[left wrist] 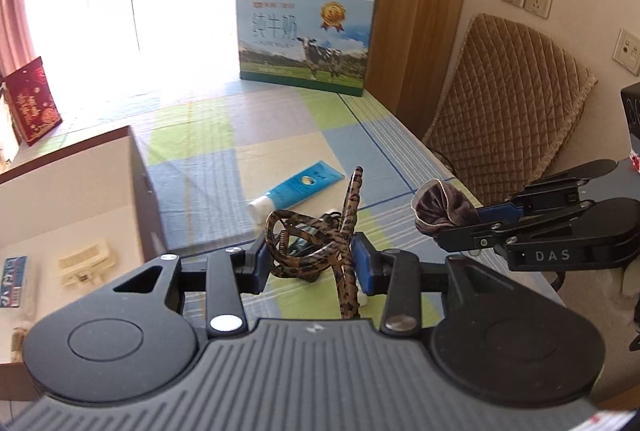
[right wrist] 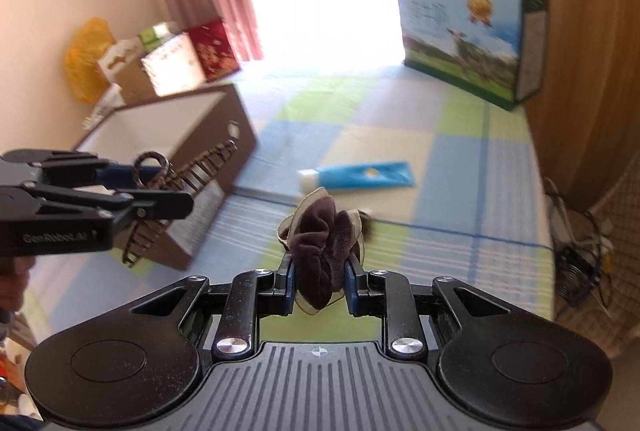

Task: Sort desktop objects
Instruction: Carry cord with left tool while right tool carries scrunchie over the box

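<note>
Storage box (left wrist: 80, 167): at the far left of the table, brown outside, white inside, open on top. A cream hair clip (left wrist: 86, 261) and a small blue-and-red packet (left wrist: 16, 287) already lie in it. Judged as the place where the sorted things go.

Left gripper (left wrist: 310, 265): its blue pads pinch a leopard-print hairband (left wrist: 320, 243), held clear of the tablecloth.

Hairband, handling: a thin hard hoop tangled with a strap of the same print and a small metal spring; probably light, springy and smooth. The loose strap stands up and could catch on the box wall. A grip across the crossing of the loops, as now, seems the safest hold.

Tube (left wrist: 298, 189): blue with a white cap, lying flat on the checked tablecloth (left wrist: 208, 151) beyond the left gripper, touched by neither gripper. Likely soft-walled and a little slippery; the firmer shoulder by the cap looks the best place to take it.

Right gripper (right wrist: 320, 287): jaws pressed together on a dark velvet scrunchie (right wrist: 320, 239) with a pale ribbon edge, lifted off the table.

Scrunchie, handling: soft, very light, crushes flat between the pads, so it should not slip or break; it may cling to the pads on release.

Milk carton (left wrist: 306, 39): upright at the far edge, well apart from both grippers.
</note>
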Motion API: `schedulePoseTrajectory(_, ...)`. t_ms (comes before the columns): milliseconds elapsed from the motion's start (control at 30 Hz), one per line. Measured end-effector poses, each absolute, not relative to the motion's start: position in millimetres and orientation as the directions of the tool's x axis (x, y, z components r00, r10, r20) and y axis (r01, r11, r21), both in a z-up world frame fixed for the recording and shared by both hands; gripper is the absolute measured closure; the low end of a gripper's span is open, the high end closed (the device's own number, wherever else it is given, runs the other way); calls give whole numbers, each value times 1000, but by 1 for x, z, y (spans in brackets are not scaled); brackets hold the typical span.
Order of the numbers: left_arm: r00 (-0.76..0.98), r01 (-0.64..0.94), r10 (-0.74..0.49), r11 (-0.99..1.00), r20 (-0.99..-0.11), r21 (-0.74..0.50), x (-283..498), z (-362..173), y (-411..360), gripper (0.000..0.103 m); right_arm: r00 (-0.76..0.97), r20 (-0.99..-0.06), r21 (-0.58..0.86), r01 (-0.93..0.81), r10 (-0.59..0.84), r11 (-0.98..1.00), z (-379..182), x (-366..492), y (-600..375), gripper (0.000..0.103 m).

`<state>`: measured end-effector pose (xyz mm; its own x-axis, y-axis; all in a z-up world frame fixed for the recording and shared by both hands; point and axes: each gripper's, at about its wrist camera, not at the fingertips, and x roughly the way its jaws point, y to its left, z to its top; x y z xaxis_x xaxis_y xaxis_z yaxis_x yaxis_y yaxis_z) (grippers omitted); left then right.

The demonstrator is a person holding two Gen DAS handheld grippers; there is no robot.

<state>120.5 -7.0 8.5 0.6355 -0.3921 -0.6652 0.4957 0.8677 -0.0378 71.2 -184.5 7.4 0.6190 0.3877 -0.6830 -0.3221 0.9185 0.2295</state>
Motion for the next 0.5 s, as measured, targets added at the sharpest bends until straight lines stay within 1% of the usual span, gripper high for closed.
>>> schedulePoseTrajectory(300, 698, 404, -334, 914, -633, -36, 109, 30, 59, 67, 595, -634, 261, -437, 494, 861, 29, 74, -113, 82)
schedulePoseTrajectory(500, 735, 322, -275, 946, -620, -38, 110, 40, 112, 67, 556, -624, 275, -501, 549, 820, 33, 86, -63, 82)
